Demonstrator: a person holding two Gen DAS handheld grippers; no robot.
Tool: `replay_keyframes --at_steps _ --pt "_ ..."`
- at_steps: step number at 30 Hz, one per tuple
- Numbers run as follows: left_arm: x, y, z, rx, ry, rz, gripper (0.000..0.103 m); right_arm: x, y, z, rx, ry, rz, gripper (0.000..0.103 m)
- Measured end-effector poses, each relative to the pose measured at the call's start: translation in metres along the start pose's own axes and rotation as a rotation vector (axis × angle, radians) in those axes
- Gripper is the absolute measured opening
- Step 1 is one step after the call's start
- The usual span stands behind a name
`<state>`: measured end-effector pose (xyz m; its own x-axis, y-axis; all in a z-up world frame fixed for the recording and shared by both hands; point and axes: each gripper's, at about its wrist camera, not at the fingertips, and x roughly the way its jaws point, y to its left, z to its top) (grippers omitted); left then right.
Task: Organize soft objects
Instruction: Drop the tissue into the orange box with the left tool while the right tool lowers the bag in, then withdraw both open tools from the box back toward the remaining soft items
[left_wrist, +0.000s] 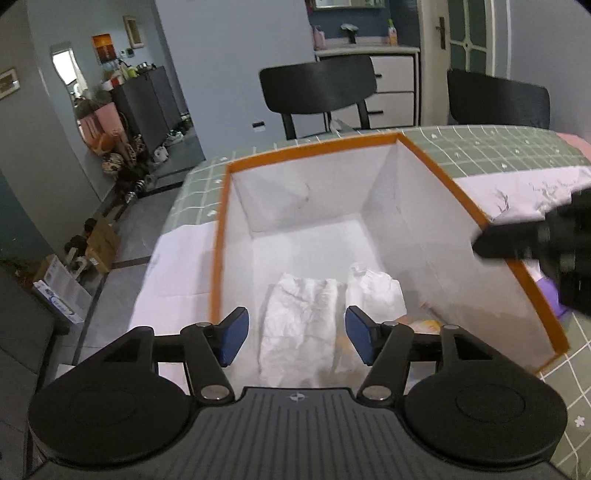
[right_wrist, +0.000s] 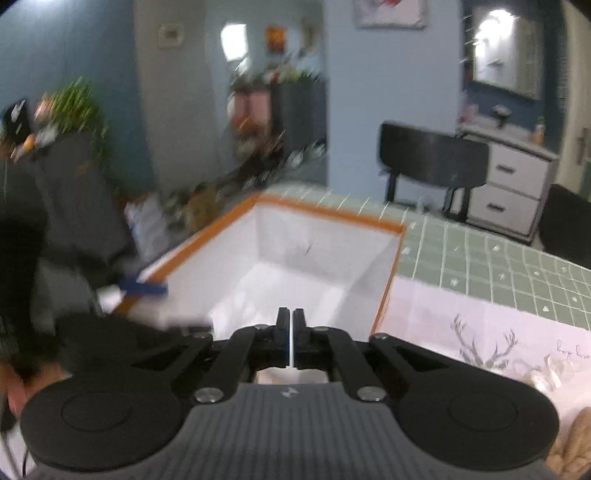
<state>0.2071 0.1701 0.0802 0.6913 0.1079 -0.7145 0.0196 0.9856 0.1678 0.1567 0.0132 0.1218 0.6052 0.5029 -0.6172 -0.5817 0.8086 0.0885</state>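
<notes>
Left gripper (left_wrist: 296, 338) hung over the near edge of the orange-rimmed box (left_wrist: 334, 147), jaws wide apart, nothing between the blue pads (left_wrist: 233, 341). Directly below it 2 white soft items lay on the box floor: a crumpled white cloth (left_wrist: 299, 328) and, touching it on the right, a smaller white bundle (left_wrist: 376, 291). Something yellowish sat beside them near the right wall, too hidden to name. Right gripper (right_wrist: 293, 338) was at the box's other side, jaws closed together, apparently empty, though the view was blurred. My read: partly done, 2 pieces in. Still outside: the pale deer-print cloth (right_wrist: 484, 350) on the green checked tablecloth (right_wrist: 517, 266) next to the box, plus a tan knitted item (right_wrist: 576, 443) at that view's lower right corner.
</notes>
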Motion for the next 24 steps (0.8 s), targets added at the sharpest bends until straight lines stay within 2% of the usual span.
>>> replay_keyframes --at_steps 4,7,9,13,16,18,24 --pt "-0.014 0.009 -0.004 -0.034 -0.025 0.002 0.073 0.004 0.002 -0.001 -0.039 0.119 0.053 0.004" --pt "-0.018 0.012 -0.006 -0.034 -0.030 -0.001 0.075 0.017 0.004 -0.001 -0.011 0.194 0.100 0.004" --pt "-0.019 0.011 -0.008 -0.028 -0.031 0.010 0.076 0.034 0.007 -0.001 0.021 0.260 0.128 0.001" --pt "-0.011 0.014 -0.013 -0.027 -0.006 -0.014 0.082 0.053 0.009 -0.010 0.087 0.347 0.086 0.000" --pt "0.002 0.010 -0.011 -0.036 0.020 0.016 0.081 0.047 0.012 -0.018 0.094 0.338 0.098 0.000" --pt "0.007 0.007 -0.013 -0.027 0.028 0.031 0.080 0.039 0.014 -0.021 0.094 0.316 0.077 0.000" --pt "0.002 0.007 -0.024 -0.026 0.044 0.014 0.070 0.030 0.015 -0.023 0.113 0.331 0.060 0.000"
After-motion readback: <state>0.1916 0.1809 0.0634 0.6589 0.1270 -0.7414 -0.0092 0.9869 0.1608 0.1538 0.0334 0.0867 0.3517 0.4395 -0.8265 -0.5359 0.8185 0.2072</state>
